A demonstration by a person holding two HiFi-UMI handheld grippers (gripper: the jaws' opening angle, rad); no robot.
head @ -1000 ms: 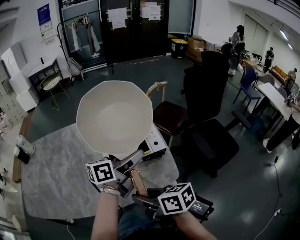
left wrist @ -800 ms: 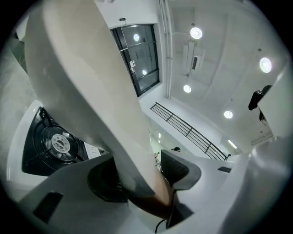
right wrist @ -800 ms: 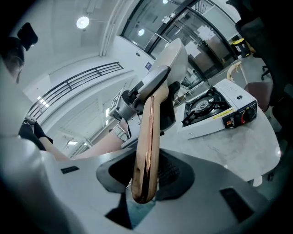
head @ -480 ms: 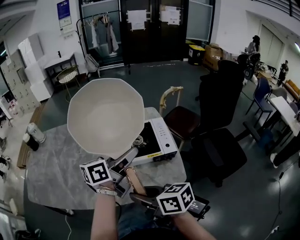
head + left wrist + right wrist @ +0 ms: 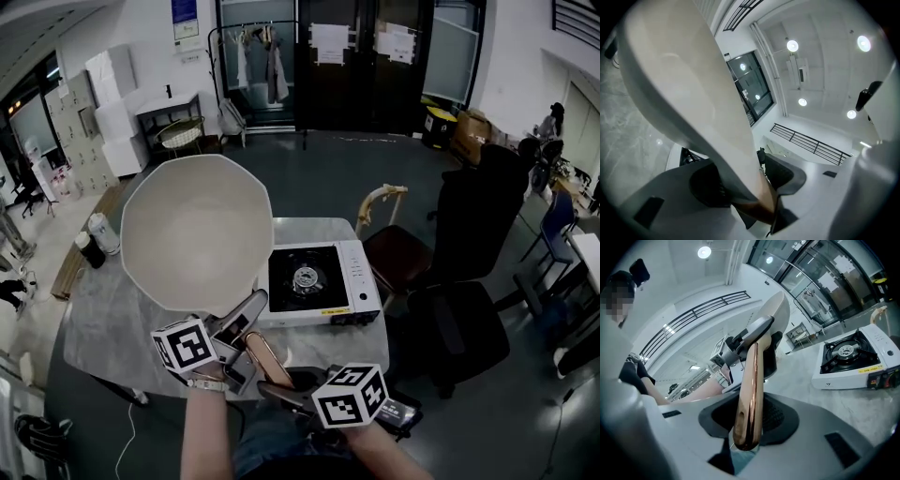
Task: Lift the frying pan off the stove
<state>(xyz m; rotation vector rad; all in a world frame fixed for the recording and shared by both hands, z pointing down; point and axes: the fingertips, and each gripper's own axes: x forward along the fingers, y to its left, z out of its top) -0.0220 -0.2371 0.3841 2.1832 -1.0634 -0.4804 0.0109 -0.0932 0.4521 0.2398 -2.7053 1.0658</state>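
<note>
The cream frying pan (image 5: 197, 234) hangs tilted in the air above the left part of the grey marble table (image 5: 112, 323), its inside facing me. Its copper handle (image 5: 265, 361) runs down toward me. My left gripper (image 5: 239, 323) is shut on the handle's neck just below the pan (image 5: 679, 79). My right gripper (image 5: 281, 389) is shut on the handle's end (image 5: 750, 394). The white portable stove (image 5: 319, 281) stands on the table to the right of the pan, its black burner uncovered. In the right gripper view the stove (image 5: 853, 359) lies well beyond the handle.
A wooden chair (image 5: 384, 202) with a brown seat and a black office chair (image 5: 469, 244) stand right of the table. Two bottles (image 5: 98, 234) sit at the table's far left edge. A clothes rack and dark doors are at the back; people sit far right.
The pan has shifted left relative to the stove, and the burner it hid a second ago now shows in full. Both grippers keep their hold on the handle.
</note>
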